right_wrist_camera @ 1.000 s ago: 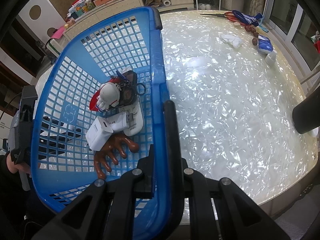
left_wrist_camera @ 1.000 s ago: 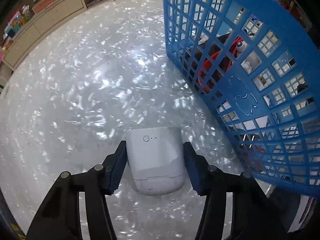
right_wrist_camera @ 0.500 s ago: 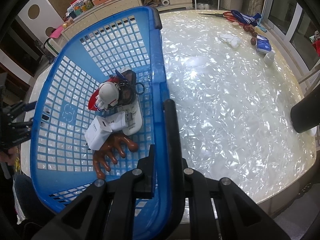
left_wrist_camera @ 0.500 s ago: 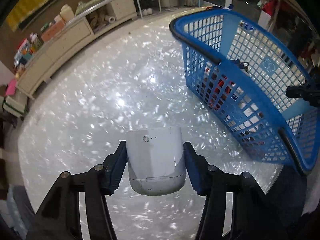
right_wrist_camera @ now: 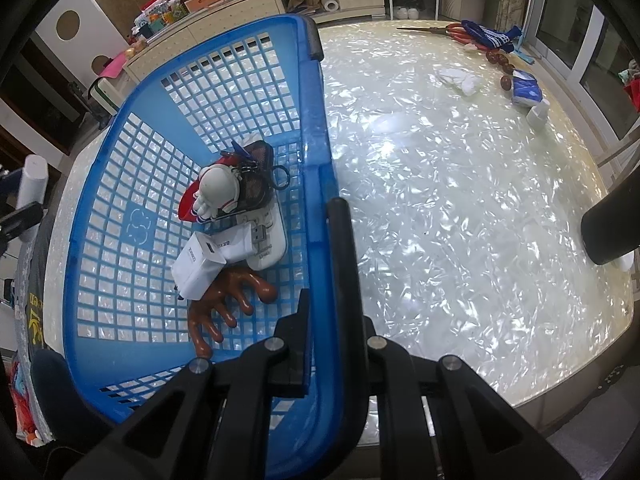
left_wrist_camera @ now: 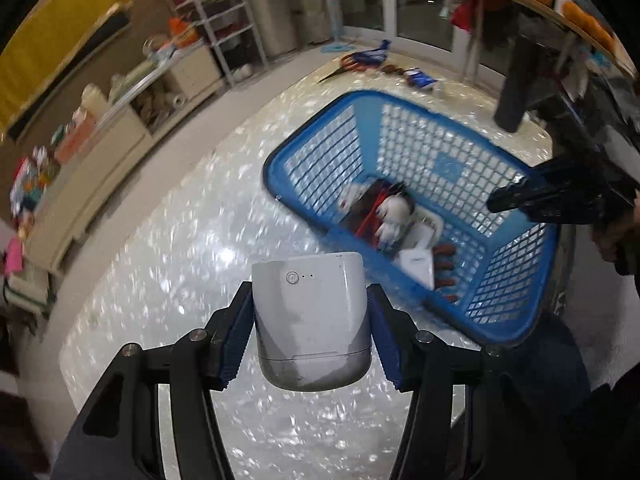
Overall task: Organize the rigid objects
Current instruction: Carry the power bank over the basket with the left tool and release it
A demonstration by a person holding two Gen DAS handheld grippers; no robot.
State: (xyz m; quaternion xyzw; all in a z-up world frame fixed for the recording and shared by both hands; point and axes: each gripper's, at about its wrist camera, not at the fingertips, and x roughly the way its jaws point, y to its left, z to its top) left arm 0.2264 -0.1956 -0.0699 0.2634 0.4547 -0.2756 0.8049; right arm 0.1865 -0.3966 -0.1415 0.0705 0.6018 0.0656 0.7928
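Left claw [left_wrist_camera: 310,334] clenched on white power bank [left_wrist_camera: 310,316], held clear above bench [left_wrist_camera: 180,280]. Right claw [right_wrist_camera: 334,344] clamped on blue basket [right_wrist_camera: 318,184] rim near bench front edge. Inside basket: brown antler-shaped piece [right_wrist_camera: 228,304], white charger [right_wrist_camera: 200,266], astronaut figure [right_wrist_camera: 216,192]. Far bench corner: scissors [right_wrist_camera: 434,31], probably tissue pack [right_wrist_camera: 526,92].

We see a bench [right_wrist_camera: 460,200] with a glossy, pearl-flecked white top. A blue lattice basket [right_wrist_camera: 120,208] stands on it at the left of the right wrist frame. Along the far edge, upper right, lie red-handled scissors [right_wrist_camera: 436,30], a white crumpled wad [right_wrist_camera: 458,78], a blue packet [right_wrist_camera: 526,92] and a small white bottle [right_wrist_camera: 538,114].
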